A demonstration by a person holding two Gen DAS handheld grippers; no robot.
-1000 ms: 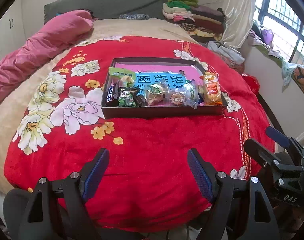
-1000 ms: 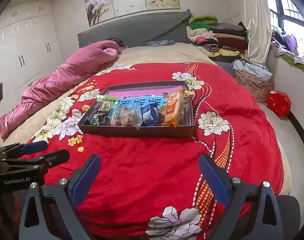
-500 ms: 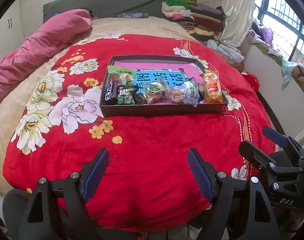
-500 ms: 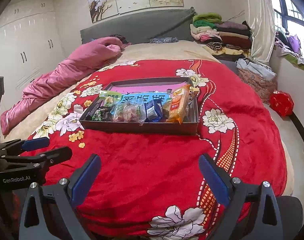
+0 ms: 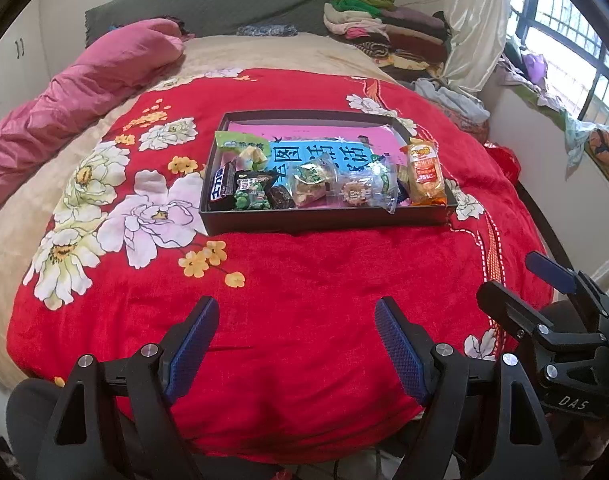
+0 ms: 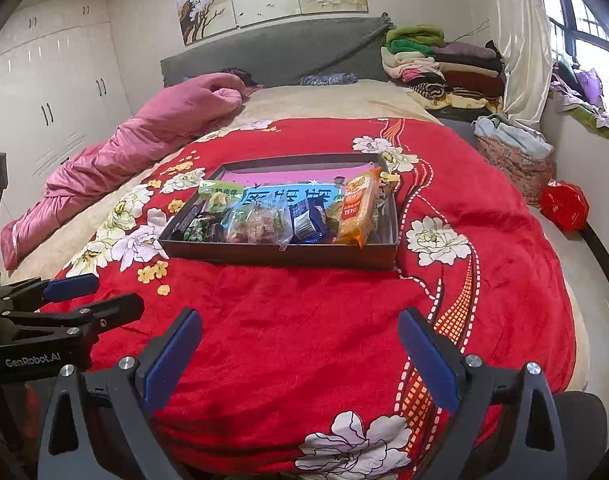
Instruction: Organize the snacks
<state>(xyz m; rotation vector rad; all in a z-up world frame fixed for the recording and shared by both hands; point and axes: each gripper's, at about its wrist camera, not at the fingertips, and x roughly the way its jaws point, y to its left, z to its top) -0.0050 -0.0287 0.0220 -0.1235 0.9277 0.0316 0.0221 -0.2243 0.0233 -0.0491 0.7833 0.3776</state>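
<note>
A shallow dark box (image 5: 324, 219) (image 6: 280, 258) lies on the red flowered blanket, lined with a pink and blue printed sheet. Several wrapped snacks sit along its near side: an orange packet (image 5: 424, 172) (image 6: 358, 208) at the right end, clear-wrapped pastries (image 5: 354, 192) (image 6: 258, 226), a blue packet (image 6: 306, 220), green and dark candies (image 5: 250, 194) and a green packet (image 5: 238, 145). My left gripper (image 5: 296, 338) hangs open over the blanket's near edge, well short of the box, nothing between its fingers. My right gripper (image 6: 300, 350) stands open and empty too.
The red blanket (image 5: 304, 288) covers a bed with a pink duvet (image 5: 76, 92) rolled along its left side. Folded clothes (image 6: 444, 68) are stacked at the far right. A red bag (image 6: 564, 204) lies by the right wall. White wardrobes (image 6: 44, 92) stand on the left.
Both views have shifted slightly and the box sits a little lower in the frames. The grippers stay open and the snacks have not moved.
</note>
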